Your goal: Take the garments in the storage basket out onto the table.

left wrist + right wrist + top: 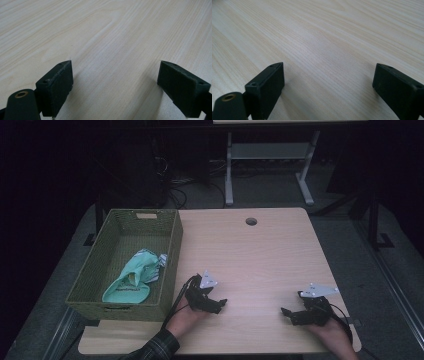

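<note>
Both tools rest empty with jaws wide on the table. The green cloth lies in the basket, just left of the left tool. The right tool sits well apart.

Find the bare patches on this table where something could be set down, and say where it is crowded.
Bare wood runs from the green basket across to the table far and right edges, past the round hole. A smaller patch lies between the left hand-held gripper and right hand-held gripper. The crowded part is the basket, holding mint cloth.
</note>
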Action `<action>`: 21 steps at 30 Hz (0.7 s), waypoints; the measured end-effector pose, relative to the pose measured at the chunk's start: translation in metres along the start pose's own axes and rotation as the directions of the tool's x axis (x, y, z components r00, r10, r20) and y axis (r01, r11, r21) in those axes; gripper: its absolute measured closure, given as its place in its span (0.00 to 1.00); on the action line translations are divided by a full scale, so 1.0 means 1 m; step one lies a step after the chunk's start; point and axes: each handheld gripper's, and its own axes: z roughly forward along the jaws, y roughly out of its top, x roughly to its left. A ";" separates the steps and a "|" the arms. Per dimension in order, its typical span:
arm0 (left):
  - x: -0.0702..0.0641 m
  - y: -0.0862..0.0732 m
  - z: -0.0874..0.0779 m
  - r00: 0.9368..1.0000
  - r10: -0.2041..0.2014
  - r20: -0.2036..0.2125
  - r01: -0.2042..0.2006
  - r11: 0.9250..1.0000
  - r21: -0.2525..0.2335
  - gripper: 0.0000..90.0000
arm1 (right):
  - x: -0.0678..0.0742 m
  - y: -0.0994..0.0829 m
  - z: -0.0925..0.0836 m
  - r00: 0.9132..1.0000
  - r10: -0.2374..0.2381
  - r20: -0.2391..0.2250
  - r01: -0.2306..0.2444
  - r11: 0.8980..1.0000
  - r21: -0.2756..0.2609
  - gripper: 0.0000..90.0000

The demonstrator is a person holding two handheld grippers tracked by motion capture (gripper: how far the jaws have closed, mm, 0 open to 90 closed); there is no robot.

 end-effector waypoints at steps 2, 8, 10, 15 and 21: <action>0.001 0.000 0.000 1.000 0.004 0.005 -0.003 1.000 -0.004 0.14 | 0.000 0.000 0.000 1.000 0.000 0.000 0.000 1.000 0.000 0.11; 0.002 -0.002 -0.001 1.000 0.012 0.017 -0.012 1.000 -0.004 0.14 | 0.000 0.000 0.000 1.000 0.000 0.000 0.000 1.000 0.000 0.11; 0.003 -0.001 -0.003 0.999 0.025 0.026 -0.026 1.000 0.015 0.14 | 0.000 0.000 0.000 1.000 0.001 0.000 -0.001 1.000 0.000 0.11; 0.004 -0.001 -0.007 0.998 0.040 0.040 -0.041 0.998 0.046 0.14 | 0.000 0.000 0.000 1.000 0.000 0.000 0.000 1.000 0.000 0.11; 0.004 0.000 -0.009 0.998 0.047 0.041 -0.050 0.997 0.066 0.14 | 0.000 0.000 0.000 1.000 0.001 0.000 -0.001 1.000 -0.001 0.11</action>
